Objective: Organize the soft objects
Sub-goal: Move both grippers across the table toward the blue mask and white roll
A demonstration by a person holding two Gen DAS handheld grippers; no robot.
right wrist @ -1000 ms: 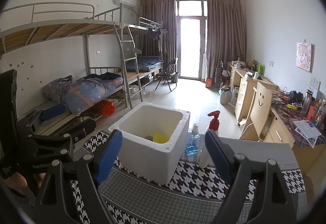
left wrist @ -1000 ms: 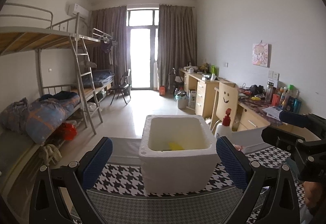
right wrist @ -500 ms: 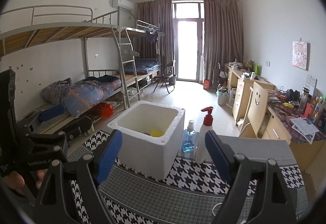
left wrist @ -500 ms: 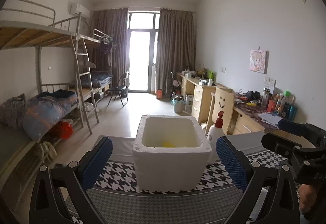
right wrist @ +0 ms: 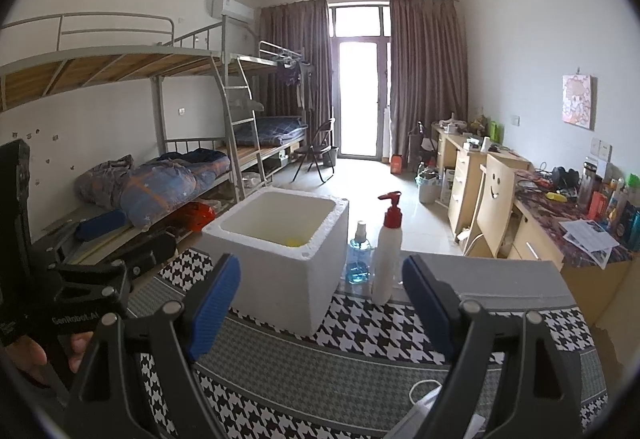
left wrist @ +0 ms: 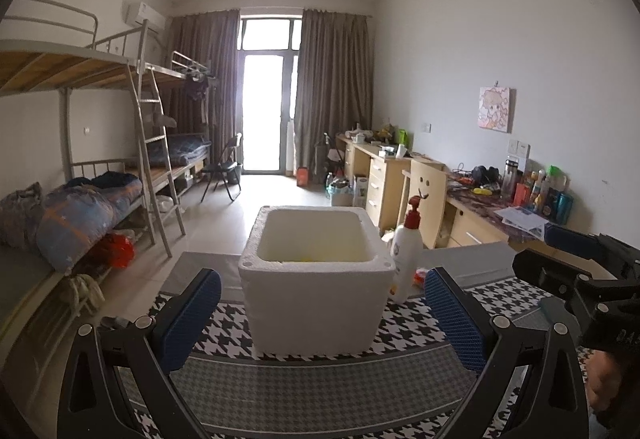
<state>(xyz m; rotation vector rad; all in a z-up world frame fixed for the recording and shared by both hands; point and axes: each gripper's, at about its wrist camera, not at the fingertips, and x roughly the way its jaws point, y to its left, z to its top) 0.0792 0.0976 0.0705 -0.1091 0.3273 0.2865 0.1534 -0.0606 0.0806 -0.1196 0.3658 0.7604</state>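
A white foam box point(left wrist: 316, 299) stands on the houndstooth-patterned table point(left wrist: 320, 391), straight ahead of my left gripper point(left wrist: 320, 315). A sliver of a yellow soft object point(left wrist: 306, 260) shows inside it. In the right wrist view the box point(right wrist: 280, 267) stands ahead and left, with the yellow object point(right wrist: 295, 241) at its inner right corner. My left gripper is open and empty, level with the box's front wall. My right gripper point(right wrist: 322, 307) is open and empty, short of the box. Each gripper appears at the edge of the other's view.
A white pump bottle with a red top point(right wrist: 388, 255) and a blue-liquid bottle point(right wrist: 359, 259) stand right of the box. A white cable point(right wrist: 424, 391) lies on the table near me. Bunk beds point(right wrist: 160, 175) stand at the left, cluttered desks point(right wrist: 560, 223) at the right.
Both grippers have drawn back and lowered, so the box looks farther and less of its inside shows. Both stay open and empty.
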